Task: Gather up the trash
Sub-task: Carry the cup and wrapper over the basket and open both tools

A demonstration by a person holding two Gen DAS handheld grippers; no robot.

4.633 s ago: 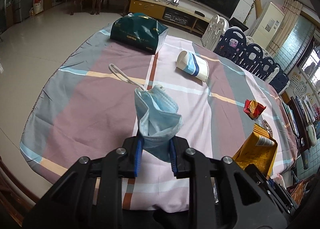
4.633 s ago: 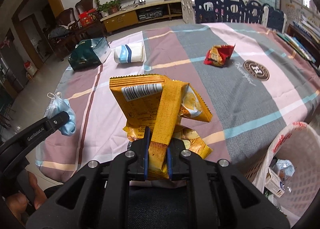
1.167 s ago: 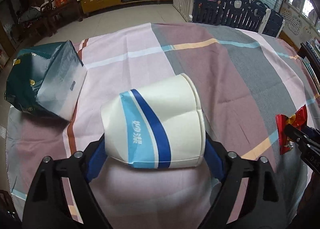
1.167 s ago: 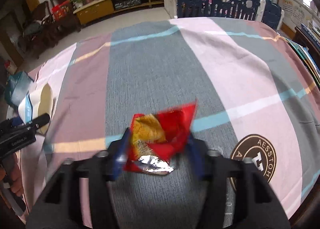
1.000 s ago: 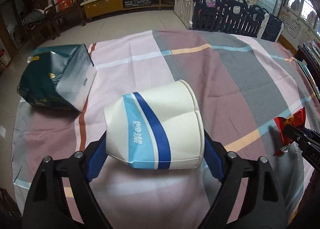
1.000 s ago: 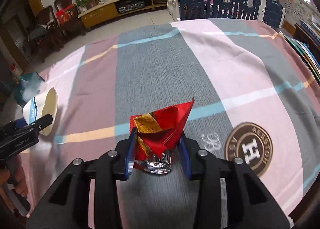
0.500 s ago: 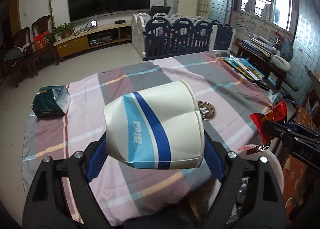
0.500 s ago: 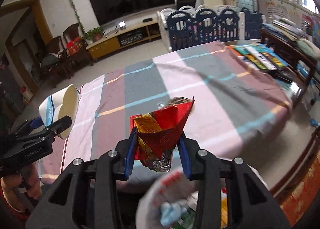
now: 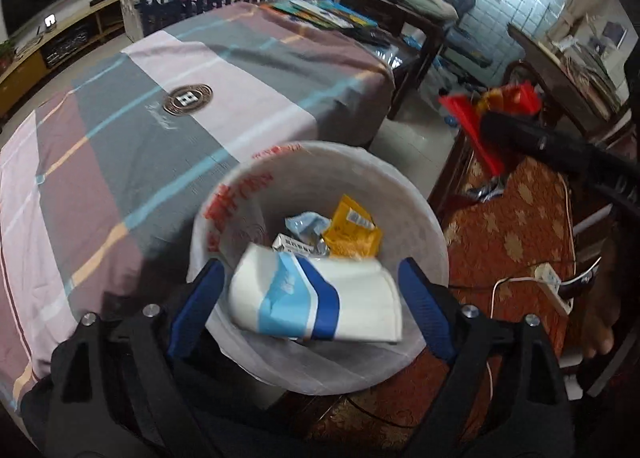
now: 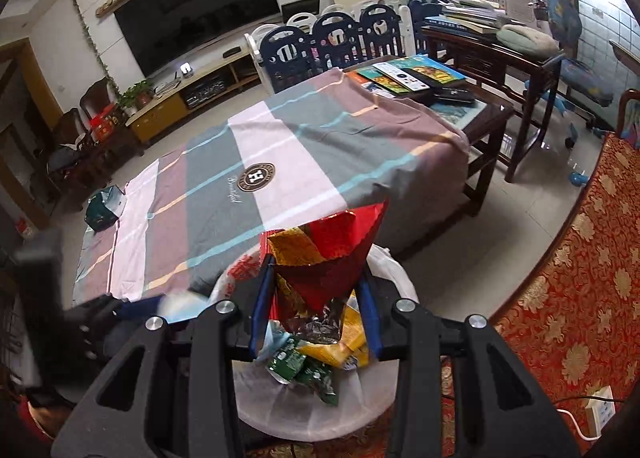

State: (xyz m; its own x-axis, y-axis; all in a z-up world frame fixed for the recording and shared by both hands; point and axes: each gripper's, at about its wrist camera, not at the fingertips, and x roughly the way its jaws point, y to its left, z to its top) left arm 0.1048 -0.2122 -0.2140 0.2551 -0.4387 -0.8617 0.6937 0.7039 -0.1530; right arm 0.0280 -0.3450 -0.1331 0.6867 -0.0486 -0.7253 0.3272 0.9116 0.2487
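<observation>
My left gripper (image 9: 312,306) hangs over the white lined trash bin (image 9: 400,194). Its jaws are opening. The white paper cup with blue stripes (image 9: 344,306) lies sideways between the blue pads, with a gap on each side. It is blurred and free of the grip, right above the bin's mouth. My right gripper (image 10: 316,314) is shut on the crumpled red and gold wrapper (image 10: 332,254), also above the bin (image 10: 320,414). The left wrist view shows that wrapper (image 9: 466,118) at the upper right. A yellow packet (image 9: 352,234) and other rubbish lie inside.
The table with the striped cloth (image 10: 280,146) stands behind the bin. A dark green bag (image 10: 104,210) sits at its far left and books (image 10: 408,74) at its far end. A red patterned cover (image 10: 580,298) lies to the right, with a power strip (image 9: 554,286) on it.
Both grippers swung from over the table to above the bin and tilted down. The left jaws widened and the cup came loose. The right still grips the wrapper.
</observation>
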